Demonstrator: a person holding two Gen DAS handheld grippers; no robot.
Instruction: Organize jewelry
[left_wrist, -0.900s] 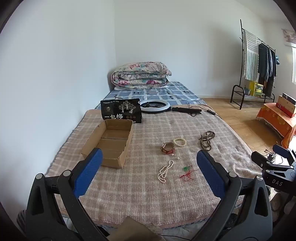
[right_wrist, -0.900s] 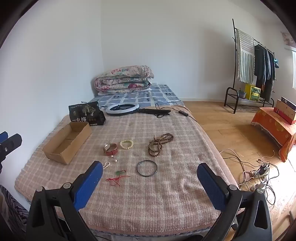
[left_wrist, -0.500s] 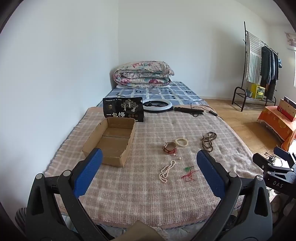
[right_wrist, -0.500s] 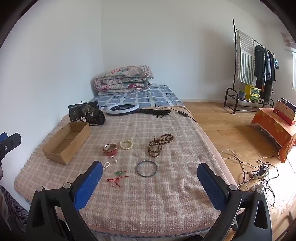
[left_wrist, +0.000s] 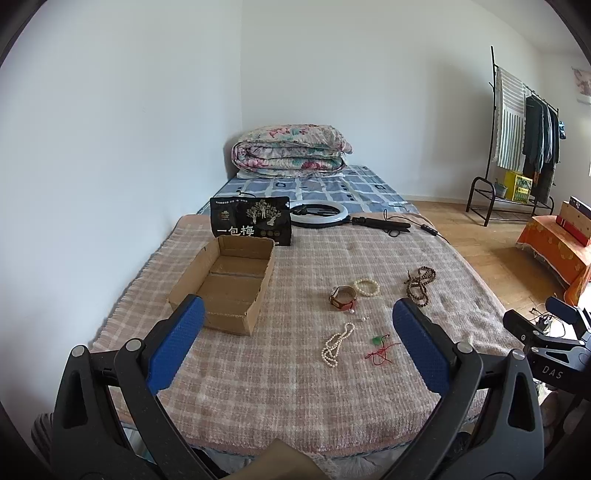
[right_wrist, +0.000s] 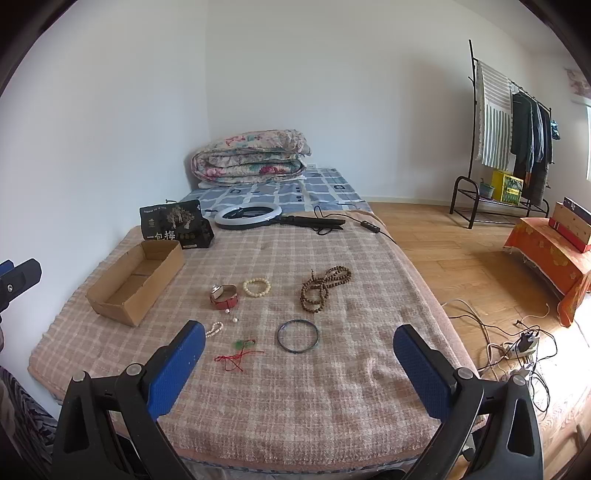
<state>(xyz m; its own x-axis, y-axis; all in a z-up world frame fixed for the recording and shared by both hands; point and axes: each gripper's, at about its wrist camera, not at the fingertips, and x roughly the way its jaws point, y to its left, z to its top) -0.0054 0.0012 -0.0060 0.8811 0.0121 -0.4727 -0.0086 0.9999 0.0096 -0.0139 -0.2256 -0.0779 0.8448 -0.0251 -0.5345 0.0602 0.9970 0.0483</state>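
Note:
Jewelry lies scattered on a checked pink blanket (right_wrist: 332, 398): a red-strapped watch (right_wrist: 224, 296), a cream bead bracelet (right_wrist: 256, 287), brown prayer beads (right_wrist: 322, 283), a dark bangle (right_wrist: 297, 335), a red cord with a green pendant (right_wrist: 238, 353) and a pearl strand (left_wrist: 337, 344). An empty cardboard box (left_wrist: 229, 288) sits left of them. My left gripper (left_wrist: 299, 345) and right gripper (right_wrist: 297, 363) both hover open over the blanket's near edge, with nothing between their blue pads.
A black printed bag (left_wrist: 251, 224), a ring light (right_wrist: 248, 217) with its cable and a folded quilt (left_wrist: 291, 152) lie farther back on the bed. Wooden floor with cables and a power strip (right_wrist: 524, 345), a clothes rack (right_wrist: 513, 122) and an orange-covered table (right_wrist: 546, 251) are on the right.
The left wrist view has drifted slightly, so the box and jewelry sit a little further right in it. The right wrist view is almost unchanged. Both grippers stay open.

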